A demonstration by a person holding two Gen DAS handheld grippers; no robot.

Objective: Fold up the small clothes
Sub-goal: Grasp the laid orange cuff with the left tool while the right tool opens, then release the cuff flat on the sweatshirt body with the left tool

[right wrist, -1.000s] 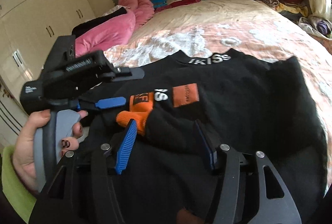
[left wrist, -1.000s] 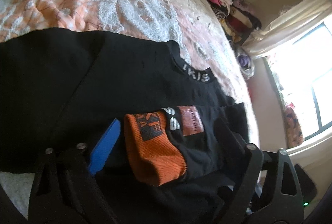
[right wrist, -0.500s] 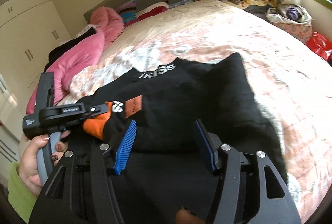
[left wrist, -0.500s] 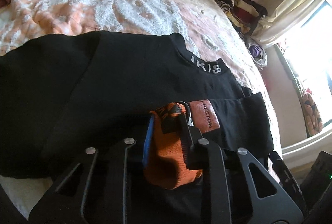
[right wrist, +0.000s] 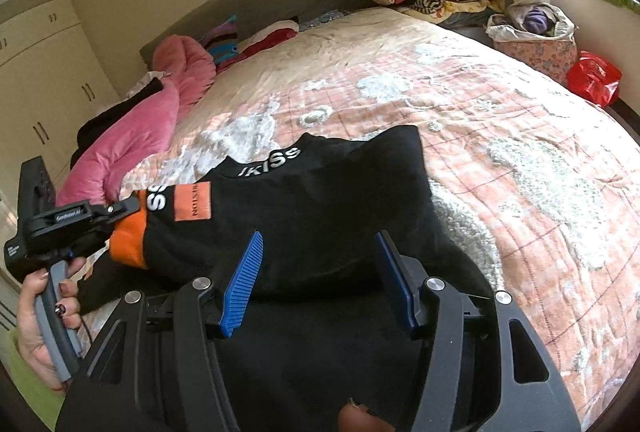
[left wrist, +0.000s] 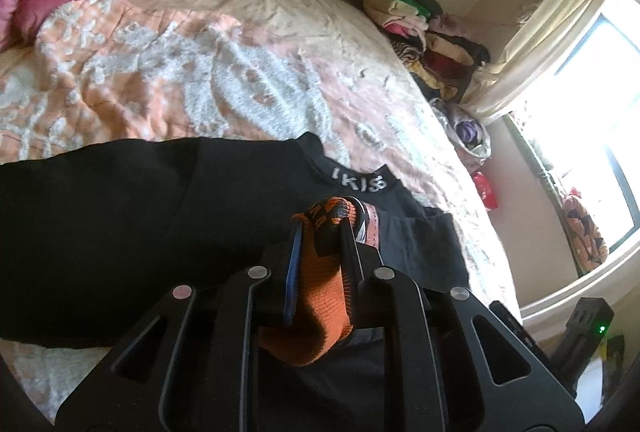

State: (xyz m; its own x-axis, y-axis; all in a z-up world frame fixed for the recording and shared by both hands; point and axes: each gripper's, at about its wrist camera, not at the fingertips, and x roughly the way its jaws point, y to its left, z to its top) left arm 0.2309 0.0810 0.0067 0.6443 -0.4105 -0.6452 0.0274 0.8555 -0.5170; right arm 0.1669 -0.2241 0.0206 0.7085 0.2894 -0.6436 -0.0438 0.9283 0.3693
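Pinching the orange ribbed cuff [left wrist: 320, 296] of the black sweatshirt [right wrist: 320, 208] near the bed's [right wrist: 500, 120] front edge, left gripper [left wrist: 318, 232] jaws closing; right gripper [right wrist: 316, 272] half-open, empty. Lifting could drag the body crooked.

A wide bed [right wrist: 400, 80] fills the room (peach patterned quilt [right wrist: 500, 152]). Cream wardrobes [right wrist: 44, 72] line one wall. Daylight floods the window [left wrist: 592, 136].

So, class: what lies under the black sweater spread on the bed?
Under the black sweater lies the peach and white quilt, showing all round its edges. The part directly beneath is covered, so anything there cannot be seen.
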